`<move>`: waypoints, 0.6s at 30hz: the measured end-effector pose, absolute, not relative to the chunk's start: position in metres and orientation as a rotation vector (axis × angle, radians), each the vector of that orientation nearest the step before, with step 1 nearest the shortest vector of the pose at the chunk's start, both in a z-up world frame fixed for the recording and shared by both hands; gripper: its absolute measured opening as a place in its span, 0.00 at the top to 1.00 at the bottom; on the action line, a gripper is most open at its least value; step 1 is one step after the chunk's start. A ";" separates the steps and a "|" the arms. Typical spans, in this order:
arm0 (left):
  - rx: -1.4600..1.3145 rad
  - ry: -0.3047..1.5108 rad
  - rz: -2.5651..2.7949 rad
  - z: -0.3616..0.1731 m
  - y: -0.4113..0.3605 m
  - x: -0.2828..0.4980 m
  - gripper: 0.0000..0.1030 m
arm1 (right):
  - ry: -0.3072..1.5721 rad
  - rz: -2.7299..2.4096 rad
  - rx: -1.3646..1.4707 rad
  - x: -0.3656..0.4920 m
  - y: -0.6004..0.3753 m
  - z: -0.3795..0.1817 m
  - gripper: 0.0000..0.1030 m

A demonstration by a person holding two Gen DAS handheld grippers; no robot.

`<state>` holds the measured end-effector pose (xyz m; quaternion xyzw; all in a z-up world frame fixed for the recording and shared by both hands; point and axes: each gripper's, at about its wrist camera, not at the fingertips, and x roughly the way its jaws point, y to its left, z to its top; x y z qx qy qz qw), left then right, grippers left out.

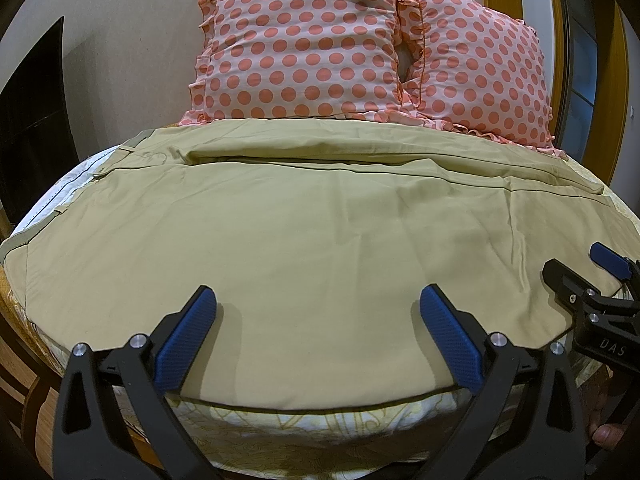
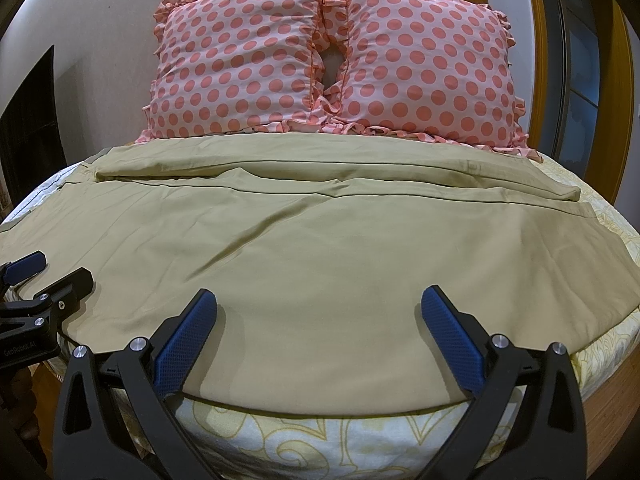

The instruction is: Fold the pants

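Observation:
Khaki pants [image 1: 304,232] lie spread flat across the bed, waistband at the far left, legs running to the right; they also fill the right wrist view [image 2: 320,248]. One leg lies nearer me, the other behind it toward the pillows. My left gripper [image 1: 318,304] is open, its blue pads just above the near edge of the pants. My right gripper [image 2: 319,304] is open too, over the near edge further right. The right gripper also shows at the right edge of the left wrist view [image 1: 580,268]. The left gripper shows at the left of the right wrist view [image 2: 52,276].
Two pink polka-dot pillows [image 1: 312,40] [image 2: 424,60] stand at the head of the bed against the wall. A yellow-patterned sheet [image 2: 320,436] covers the bed below the pants. A wooden frame [image 2: 544,40] and a dark window stand at the right.

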<state>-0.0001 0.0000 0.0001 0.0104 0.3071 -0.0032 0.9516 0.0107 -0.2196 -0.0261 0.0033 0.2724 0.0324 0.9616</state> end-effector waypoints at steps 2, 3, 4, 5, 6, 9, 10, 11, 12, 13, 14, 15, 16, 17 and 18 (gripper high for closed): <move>0.021 0.624 -0.007 0.000 0.000 0.000 0.02 | 0.552 0.065 0.006 0.010 -0.220 -0.026 0.01; 0.021 0.624 -0.007 0.000 0.000 0.000 0.02 | 0.552 0.065 0.006 0.010 -0.219 -0.026 0.01; 0.021 0.624 -0.007 0.000 0.000 0.000 0.02 | 0.552 0.065 0.007 0.010 -0.220 -0.026 0.01; 0.021 0.624 -0.007 0.000 0.000 0.000 0.02 | 0.552 0.065 0.007 0.010 -0.220 -0.026 0.01; 0.021 0.624 -0.007 0.000 0.000 0.000 0.02 | 0.551 0.065 0.007 0.010 -0.219 -0.026 0.01; 0.021 0.624 -0.007 0.000 0.000 0.000 0.02 | 0.551 0.065 0.007 0.010 -0.219 -0.026 0.01; 0.021 0.624 -0.006 0.000 0.000 0.000 0.02 | 0.551 0.065 0.006 0.010 -0.219 -0.026 0.01; 0.021 0.624 -0.007 0.000 0.000 0.000 0.02 | 0.550 0.065 0.007 0.010 -0.219 -0.026 0.01; 0.021 0.624 -0.006 0.000 0.000 0.000 0.02 | 0.551 0.065 0.007 0.010 -0.219 -0.027 0.01; 0.021 0.624 -0.007 0.000 0.000 0.000 0.02 | 0.551 0.065 0.006 0.010 -0.219 -0.027 0.01; 0.021 0.623 -0.006 0.000 0.000 0.000 0.02 | 0.550 0.065 0.007 0.010 -0.219 -0.027 0.01; 0.021 0.624 -0.006 0.000 0.000 0.000 0.02 | 0.550 0.065 0.007 0.010 -0.219 -0.027 0.01; 0.021 0.623 -0.006 0.000 0.000 0.000 0.02 | 0.551 0.065 0.006 0.010 -0.220 -0.027 0.01; 0.021 0.623 -0.006 0.000 0.000 0.000 0.02 | 0.550 0.065 0.006 0.010 -0.220 -0.027 0.01; 0.021 0.623 -0.006 0.000 0.000 0.000 0.02 | 0.550 0.065 0.006 0.010 -0.220 -0.027 0.01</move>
